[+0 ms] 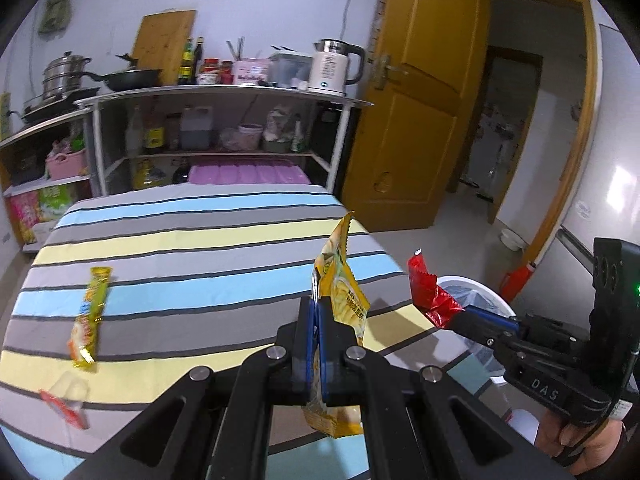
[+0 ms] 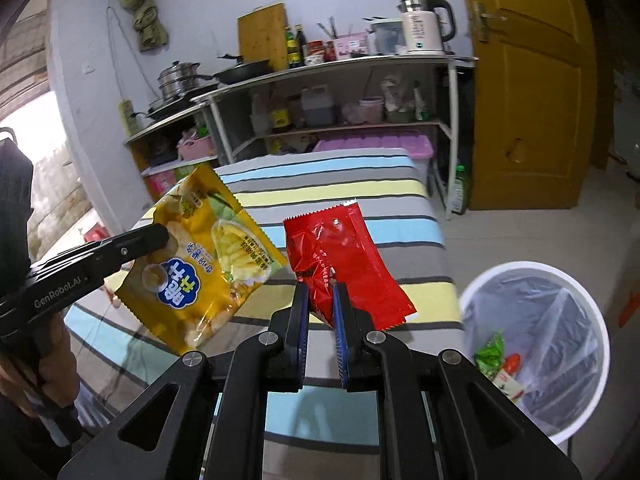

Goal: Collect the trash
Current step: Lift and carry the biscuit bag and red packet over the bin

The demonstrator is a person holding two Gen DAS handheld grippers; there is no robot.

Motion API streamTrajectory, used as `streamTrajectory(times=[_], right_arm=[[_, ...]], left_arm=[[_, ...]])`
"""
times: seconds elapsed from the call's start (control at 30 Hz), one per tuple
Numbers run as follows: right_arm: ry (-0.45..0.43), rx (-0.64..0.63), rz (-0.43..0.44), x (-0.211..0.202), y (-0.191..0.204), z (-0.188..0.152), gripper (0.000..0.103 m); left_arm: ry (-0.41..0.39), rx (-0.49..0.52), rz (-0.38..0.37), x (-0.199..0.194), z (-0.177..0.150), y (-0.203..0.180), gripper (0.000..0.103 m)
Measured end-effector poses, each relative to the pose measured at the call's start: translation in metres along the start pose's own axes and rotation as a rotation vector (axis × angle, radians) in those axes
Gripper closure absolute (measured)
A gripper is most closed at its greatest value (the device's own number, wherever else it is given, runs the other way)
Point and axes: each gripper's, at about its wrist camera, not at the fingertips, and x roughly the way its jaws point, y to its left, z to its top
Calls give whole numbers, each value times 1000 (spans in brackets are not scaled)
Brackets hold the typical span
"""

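My left gripper [image 1: 319, 308] is shut on a yellow snack bag [image 1: 340, 280] and holds it on edge above the striped table [image 1: 180, 248]. From the right wrist view the same yellow snack bag [image 2: 200, 256] hangs flat in the left gripper [image 2: 162, 236]. A crumpled red wrapper [image 2: 340, 264] is pinched in my right gripper [image 2: 321, 294], lifted off the table. The red wrapper [image 1: 430, 292] hovers over the near rim of the white trash bin [image 1: 480, 300]. That bin [image 2: 536, 316] stands on the floor at the right, lined with a clear bag and holding some trash.
A long yellow-green wrapper [image 1: 90, 316] and a clear-and-red wrapper [image 1: 66, 400] lie on the table's left side. Behind the table a metal shelf unit [image 1: 224, 96] carries a kettle, pans and bottles. An orange door [image 1: 408, 120] stands open at the right.
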Motion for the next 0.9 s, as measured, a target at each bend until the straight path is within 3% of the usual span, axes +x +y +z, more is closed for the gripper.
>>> streamTrajectory(times=[0.47,0.9], right_arm=[[-42,133,-137,-43,-82,-16,91],[-30,231,-215,-55,-132,-32,91]], left_arm=[[68,92,-132,54,9,-88,102],[110,140,-223,97,14,-152,101]])
